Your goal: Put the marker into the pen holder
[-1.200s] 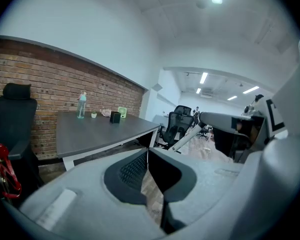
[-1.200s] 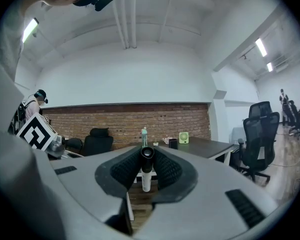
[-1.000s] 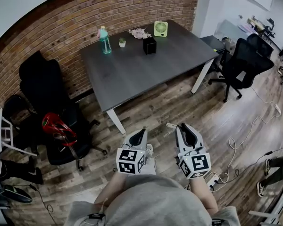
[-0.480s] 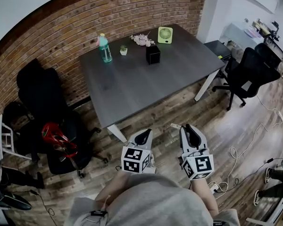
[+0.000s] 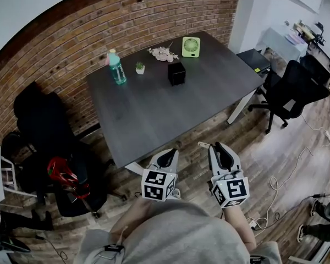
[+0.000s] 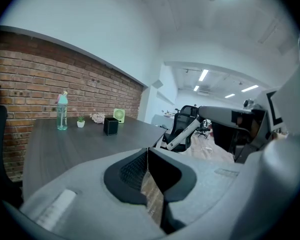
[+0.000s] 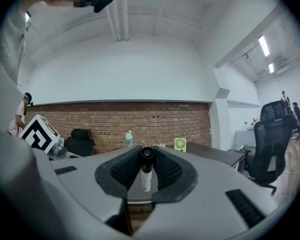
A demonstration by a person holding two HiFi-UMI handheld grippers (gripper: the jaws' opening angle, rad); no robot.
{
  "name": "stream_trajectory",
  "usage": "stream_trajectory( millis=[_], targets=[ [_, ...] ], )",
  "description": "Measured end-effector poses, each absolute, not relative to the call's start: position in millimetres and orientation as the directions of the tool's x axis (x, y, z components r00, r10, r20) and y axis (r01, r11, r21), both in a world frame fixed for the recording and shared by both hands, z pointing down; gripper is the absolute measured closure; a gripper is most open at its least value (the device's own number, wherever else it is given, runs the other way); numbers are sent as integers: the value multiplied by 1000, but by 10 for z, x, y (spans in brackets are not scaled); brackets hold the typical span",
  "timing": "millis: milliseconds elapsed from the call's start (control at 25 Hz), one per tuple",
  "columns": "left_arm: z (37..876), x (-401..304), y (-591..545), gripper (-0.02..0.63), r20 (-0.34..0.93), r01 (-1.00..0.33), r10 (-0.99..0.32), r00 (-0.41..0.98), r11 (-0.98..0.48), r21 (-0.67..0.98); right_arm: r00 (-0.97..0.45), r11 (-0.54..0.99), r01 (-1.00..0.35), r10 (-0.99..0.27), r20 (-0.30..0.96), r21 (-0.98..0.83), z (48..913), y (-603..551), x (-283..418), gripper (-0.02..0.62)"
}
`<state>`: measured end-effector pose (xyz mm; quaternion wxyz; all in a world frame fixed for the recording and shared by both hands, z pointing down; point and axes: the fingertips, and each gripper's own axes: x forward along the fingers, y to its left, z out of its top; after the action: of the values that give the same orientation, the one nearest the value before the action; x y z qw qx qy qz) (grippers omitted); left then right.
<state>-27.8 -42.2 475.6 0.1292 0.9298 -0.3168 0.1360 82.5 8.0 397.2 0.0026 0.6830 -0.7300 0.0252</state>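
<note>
Just short of the near edge of the dark grey rectangular table (image 5: 154, 111), I have both tools over the wooden floor. My right gripper (image 7: 146, 156) is clamped on the white marker with the black cap (image 7: 146, 178). My left gripper (image 6: 148, 156) is closed on nothing. I read this as the carry step. The black square pen holder (image 5: 176, 73) sits at the table's far side, well apart from the marker. Next I need to reach across and line the marker up over its open top.
</note>
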Motion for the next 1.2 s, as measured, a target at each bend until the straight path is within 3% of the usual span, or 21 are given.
stream_trajectory(
  millis=[1200],
  targets=[
    [4981, -82, -1774, 586, 364, -658, -570, 737, -727, 195, -76, 73, -996, -995, 62, -49, 4120, -1319, 1106, 521]
  ],
)
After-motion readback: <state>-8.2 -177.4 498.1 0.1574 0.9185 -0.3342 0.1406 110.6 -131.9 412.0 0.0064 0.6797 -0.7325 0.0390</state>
